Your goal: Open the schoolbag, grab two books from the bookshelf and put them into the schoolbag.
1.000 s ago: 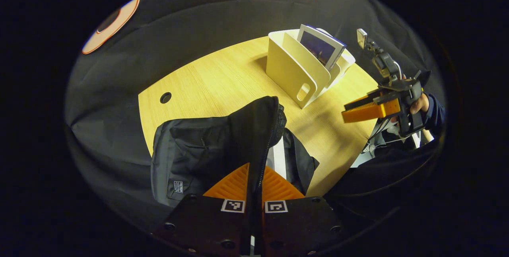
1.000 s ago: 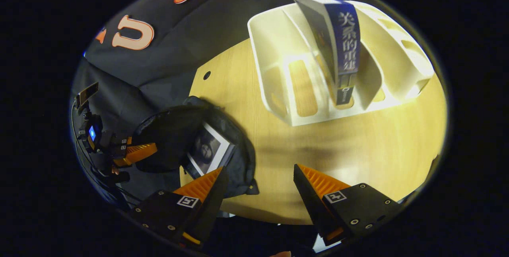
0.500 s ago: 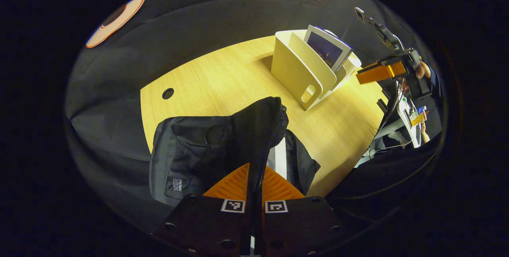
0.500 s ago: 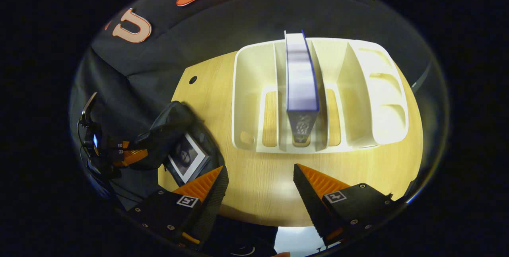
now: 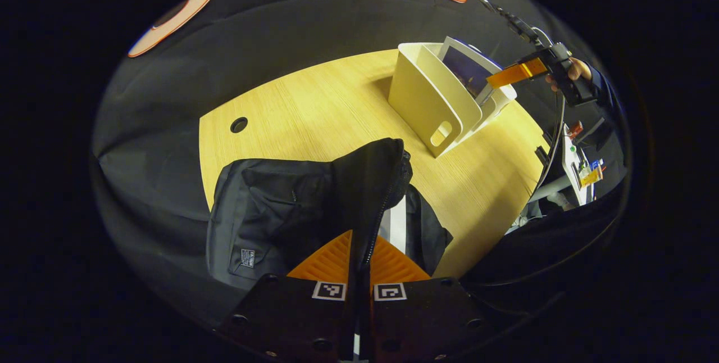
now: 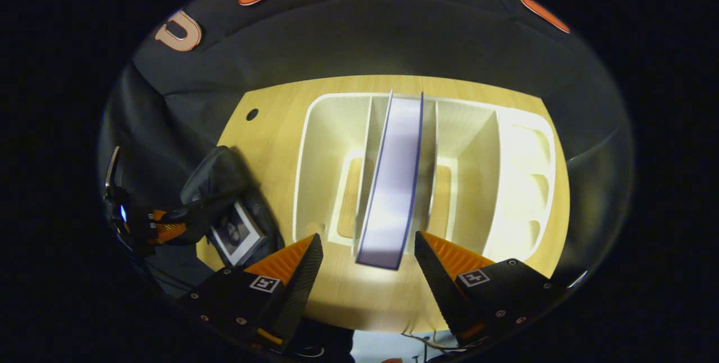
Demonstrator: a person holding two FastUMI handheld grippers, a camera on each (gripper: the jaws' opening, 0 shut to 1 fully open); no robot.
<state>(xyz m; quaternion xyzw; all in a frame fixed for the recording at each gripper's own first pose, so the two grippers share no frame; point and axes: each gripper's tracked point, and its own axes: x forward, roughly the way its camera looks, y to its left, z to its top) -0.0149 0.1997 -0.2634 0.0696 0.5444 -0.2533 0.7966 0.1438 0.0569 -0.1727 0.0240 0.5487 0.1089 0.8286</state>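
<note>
Right gripper view: tool [image 6: 368,245] agape astride shelved book [image 6: 390,183].

wooden table [image 5: 314,110], schoolbag [image 5: 269,211], white bookshelf [image 6: 472,155]

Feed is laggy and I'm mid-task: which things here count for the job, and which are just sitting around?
Job:
- schoolbag, flap pinched by the left gripper
- book inside the schoolbag
- book in the bookshelf
- bookshelf
- right gripper, jaws open either side of that book

Lying about:
- table
- cable hole
- clutter past the table's edge
</note>
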